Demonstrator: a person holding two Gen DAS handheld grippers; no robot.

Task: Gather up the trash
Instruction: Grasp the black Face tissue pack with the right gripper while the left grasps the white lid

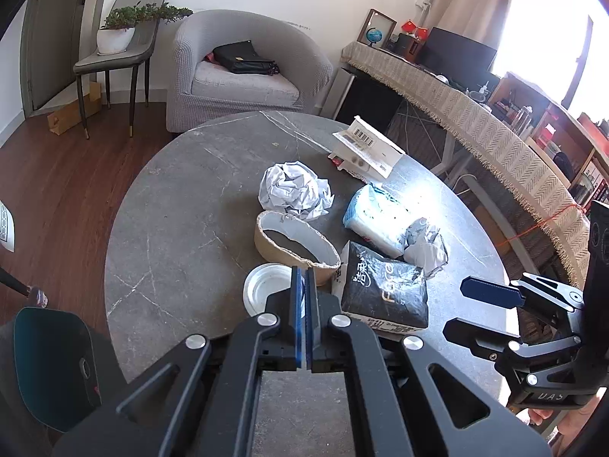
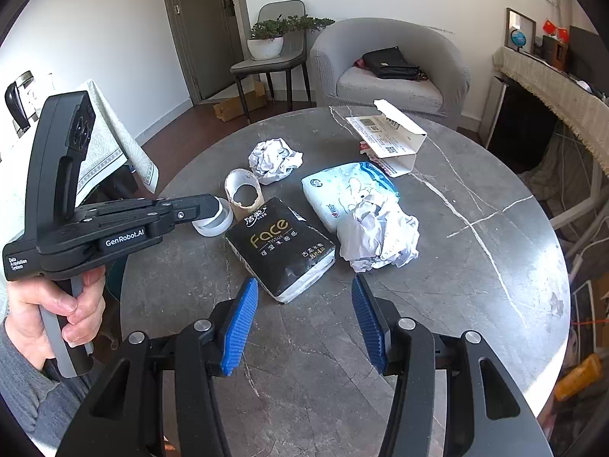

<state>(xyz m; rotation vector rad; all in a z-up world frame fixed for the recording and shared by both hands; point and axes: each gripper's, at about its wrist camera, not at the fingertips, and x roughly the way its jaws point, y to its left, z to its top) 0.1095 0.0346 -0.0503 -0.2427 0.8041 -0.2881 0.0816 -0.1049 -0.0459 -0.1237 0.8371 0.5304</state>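
The left gripper is closed, its blue pads pressed together on the near rim of a white tape ring; in the right wrist view its fingertips sit right at that ring, with a hand around the grip. The right gripper hangs with its jaws apart over bare tabletop, nothing between them, just near of a black tissue pack.

Just far of the ring lies a brown cardboard tape core on its side, touching the black pack's far left corner. Beyond the core sits a crumpled paper ball. To the right of the black pack lies a second crumpled paper, resting against a white-and-blue tissue pack. At the far right of the round grey marble table stands an opened white carton.
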